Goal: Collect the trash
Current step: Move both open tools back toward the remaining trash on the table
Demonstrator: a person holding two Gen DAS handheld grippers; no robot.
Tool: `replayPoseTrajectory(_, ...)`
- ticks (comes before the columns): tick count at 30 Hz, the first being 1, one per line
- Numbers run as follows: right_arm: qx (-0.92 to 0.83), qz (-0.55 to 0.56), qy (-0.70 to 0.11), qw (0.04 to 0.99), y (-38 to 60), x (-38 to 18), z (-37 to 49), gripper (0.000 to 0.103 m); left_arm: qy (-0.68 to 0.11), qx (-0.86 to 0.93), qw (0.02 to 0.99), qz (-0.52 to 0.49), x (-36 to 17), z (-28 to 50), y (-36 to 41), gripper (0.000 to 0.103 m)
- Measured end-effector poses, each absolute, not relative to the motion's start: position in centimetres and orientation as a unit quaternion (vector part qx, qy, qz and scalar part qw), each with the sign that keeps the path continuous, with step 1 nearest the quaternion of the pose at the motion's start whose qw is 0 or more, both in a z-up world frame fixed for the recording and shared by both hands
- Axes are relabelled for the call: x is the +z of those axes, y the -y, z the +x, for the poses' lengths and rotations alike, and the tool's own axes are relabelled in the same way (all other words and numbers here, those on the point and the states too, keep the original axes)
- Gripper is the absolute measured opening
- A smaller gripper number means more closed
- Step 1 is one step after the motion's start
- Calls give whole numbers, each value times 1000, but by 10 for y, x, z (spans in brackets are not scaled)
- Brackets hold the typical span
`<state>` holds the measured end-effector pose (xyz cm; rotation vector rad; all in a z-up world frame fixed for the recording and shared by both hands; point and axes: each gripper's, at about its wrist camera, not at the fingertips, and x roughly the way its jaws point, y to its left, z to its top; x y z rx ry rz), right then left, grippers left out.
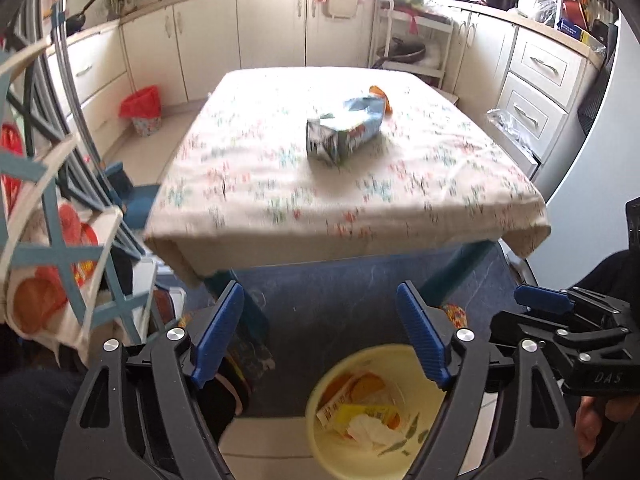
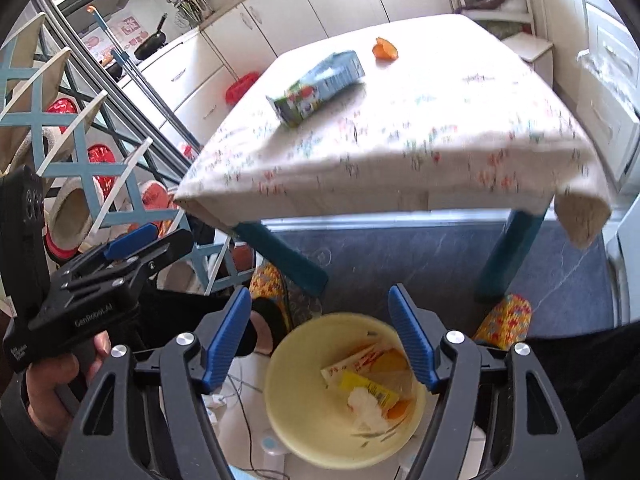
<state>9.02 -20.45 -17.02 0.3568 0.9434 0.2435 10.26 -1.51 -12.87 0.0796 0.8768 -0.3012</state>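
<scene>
Left wrist view: left gripper [image 1: 320, 334] spread wide, nothing between its blue pads, above the pale yellow bin [image 1: 320, 432]; bin on the floor holds wrappers and a crumpled tissue [image 1: 370, 430]; blue carton [image 1: 344, 128] lies on its side on the table [image 1: 280, 200], orange peel [image 1: 382, 96] just behind it; right gripper [image 1: 540, 300] at the right edge.

Right wrist view: right gripper [image 2: 320, 338] released, empty, over the same bin; carton and peel apart on the cloth; left gripper held by a hand [image 2: 52, 384].
</scene>
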Motion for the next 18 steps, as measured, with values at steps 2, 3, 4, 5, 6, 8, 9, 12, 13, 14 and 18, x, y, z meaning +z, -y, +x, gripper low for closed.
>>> replayPoseTrajectory(2,118,162,-442,875,205,-163,98,70,-417,-147,896,43,-123,112,16,77)
replayPoseTrajectory(3,119,157,-438,877,206,-159,103,71,-413,-148,897,47,-119,118,16,78)
replayPoseTrajectory(4,119,154,-434,880,206,-156,107,71,-411,-149,898,51,-116,125,16,78)
replayPoseTrajectory(5,120,148,-429,883,208,-151,113,71,-409,-150,899,53,-114,129,16,79)
replayPoseTrajectory(6,121,143,-423,887,210,-145,119,71,-407,-152,899,57,-111,135,17,80)
replayPoseTrajectory(8,119,133,-411,894,214,-136,133,72,-401,-154,901,65,-108,147,17,81)
replayPoseTrajectory(9,118,131,-407,896,217,-132,138,72,-401,-155,901,66,-107,152,18,81)
replayPoseTrajectory(12,116,127,-394,903,226,-121,161,72,-403,-159,899,71,-105,171,21,81)
replayPoseTrajectory(13,115,128,-390,904,230,-118,170,72,-402,-161,898,73,-104,176,21,82)
replayPoseTrajectory(14,114,128,-387,906,233,-114,179,72,-402,-162,898,73,-104,180,22,82)
replayPoseTrajectory(18,114,139,-375,909,243,-108,211,72,-403,-166,898,62,-105,201,23,83)
